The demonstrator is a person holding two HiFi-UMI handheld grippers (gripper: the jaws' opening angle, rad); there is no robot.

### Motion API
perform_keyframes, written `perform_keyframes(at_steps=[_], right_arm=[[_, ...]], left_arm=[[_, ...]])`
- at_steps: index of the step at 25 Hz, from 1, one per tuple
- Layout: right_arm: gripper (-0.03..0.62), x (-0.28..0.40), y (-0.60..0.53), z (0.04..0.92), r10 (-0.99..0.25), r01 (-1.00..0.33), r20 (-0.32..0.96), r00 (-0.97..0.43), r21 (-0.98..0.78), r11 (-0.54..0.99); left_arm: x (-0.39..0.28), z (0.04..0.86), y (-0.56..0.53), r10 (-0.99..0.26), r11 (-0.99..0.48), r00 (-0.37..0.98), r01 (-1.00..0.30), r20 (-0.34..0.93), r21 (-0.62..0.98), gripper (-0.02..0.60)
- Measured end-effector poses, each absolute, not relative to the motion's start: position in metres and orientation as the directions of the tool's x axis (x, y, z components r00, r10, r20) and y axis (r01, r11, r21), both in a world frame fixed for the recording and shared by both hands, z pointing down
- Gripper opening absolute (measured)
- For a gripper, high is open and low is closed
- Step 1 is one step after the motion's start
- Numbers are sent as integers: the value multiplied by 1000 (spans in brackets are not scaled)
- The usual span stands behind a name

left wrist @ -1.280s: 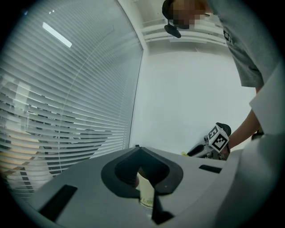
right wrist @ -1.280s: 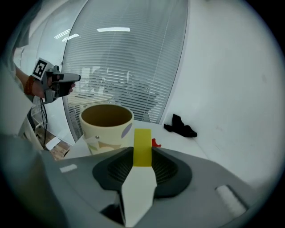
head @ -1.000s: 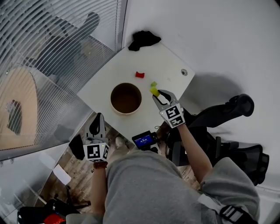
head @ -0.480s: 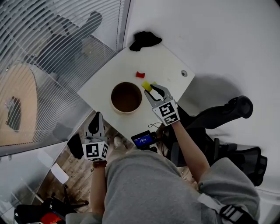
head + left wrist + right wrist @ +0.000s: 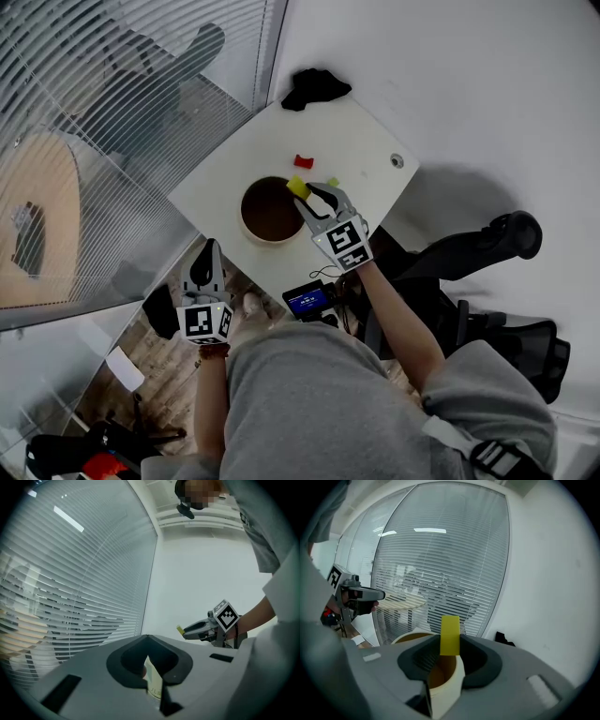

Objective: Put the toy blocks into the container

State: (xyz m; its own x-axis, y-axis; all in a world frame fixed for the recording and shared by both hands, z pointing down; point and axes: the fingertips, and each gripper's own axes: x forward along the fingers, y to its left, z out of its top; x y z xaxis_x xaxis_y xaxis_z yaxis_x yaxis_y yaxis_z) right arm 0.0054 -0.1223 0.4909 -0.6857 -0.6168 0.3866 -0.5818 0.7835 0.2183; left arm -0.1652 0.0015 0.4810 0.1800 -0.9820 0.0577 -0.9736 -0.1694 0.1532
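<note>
The right gripper (image 5: pixel 307 197) was clamped on a yellow block (image 5: pixel 450 634), which stood upright between its two dark jaws with its upper half poking out above them. Seen from the head, the gripper held the block in the air over the right side of the rim of the container (image 5: pixel 265 241). The container was a round cream tub with a brown inside. It stood on the white tabletop (image 5: pixel 366 127), close to the near-left edge and roughly midway along it.

The left gripper (image 5: pixel 207 255) had its jaws together at the tips and nothing between them. It was off the tabletop, just outside the near-left edge, well apart from the container and the blocks.

Two more blocks lay on the tabletop beyond the container. A red block (image 5: pixel 303 161) sat near the middle of the tabletop. A green block (image 5: pixel 333 182) lay just beyond the right gripper, towards the right corner. A small round metal fitting (image 5: pixel 397 160) sat by the right corner, and a crumpled black cloth (image 5: pixel 316 87) lay at the far corner.

A small device with a lit blue screen (image 5: pixel 307 302) showed just below the tabletop's near corner. White slatted blinds (image 5: pixel 84 141) filled the left side.
</note>
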Motion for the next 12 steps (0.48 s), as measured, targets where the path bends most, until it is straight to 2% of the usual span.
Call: perform_keyframes(at_steps=[12], right_arm=[[140,-15,-114,505,-574,-542,415,-706,206,815]], left_arm=[[-173,483,1,-984,-155,167,-975,66,157,8]])
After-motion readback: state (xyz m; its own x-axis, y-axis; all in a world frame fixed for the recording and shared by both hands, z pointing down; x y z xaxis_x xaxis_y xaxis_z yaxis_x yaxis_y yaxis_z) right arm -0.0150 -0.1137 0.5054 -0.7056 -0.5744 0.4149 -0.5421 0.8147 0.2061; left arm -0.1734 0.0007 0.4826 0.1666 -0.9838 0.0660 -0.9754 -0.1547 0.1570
